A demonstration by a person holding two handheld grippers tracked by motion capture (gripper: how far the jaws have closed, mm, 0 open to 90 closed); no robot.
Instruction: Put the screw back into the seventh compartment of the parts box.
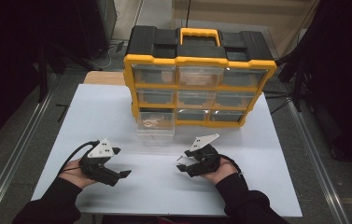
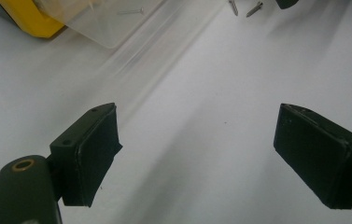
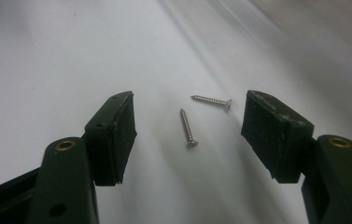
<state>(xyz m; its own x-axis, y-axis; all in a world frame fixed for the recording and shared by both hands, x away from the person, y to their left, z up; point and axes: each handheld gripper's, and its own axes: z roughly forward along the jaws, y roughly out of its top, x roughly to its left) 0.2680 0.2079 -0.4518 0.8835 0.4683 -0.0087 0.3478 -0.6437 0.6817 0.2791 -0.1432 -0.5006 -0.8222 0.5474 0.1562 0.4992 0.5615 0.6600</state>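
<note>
Two screws lie loose on the white table (image 1: 257, 140), in front of the yellow-and-black drawer cabinet (image 1: 197, 77). The nearer screw (image 3: 187, 128) and the farther screw (image 3: 212, 101) sit just beside each other, not touching, both between the jaws of the right gripper (image 3: 187, 128), which are apart with the pads on neither screw. That gripper is low over the table, in front of the cabinet's right half. The left gripper (image 2: 197, 154) is in front of the cabinet's left side, jaws wide apart, nothing between them. A clear drawer (image 1: 156, 123) is pulled out of the cabinet's bottom-left slot; something pale is inside, too blurred to tell what.
</note>
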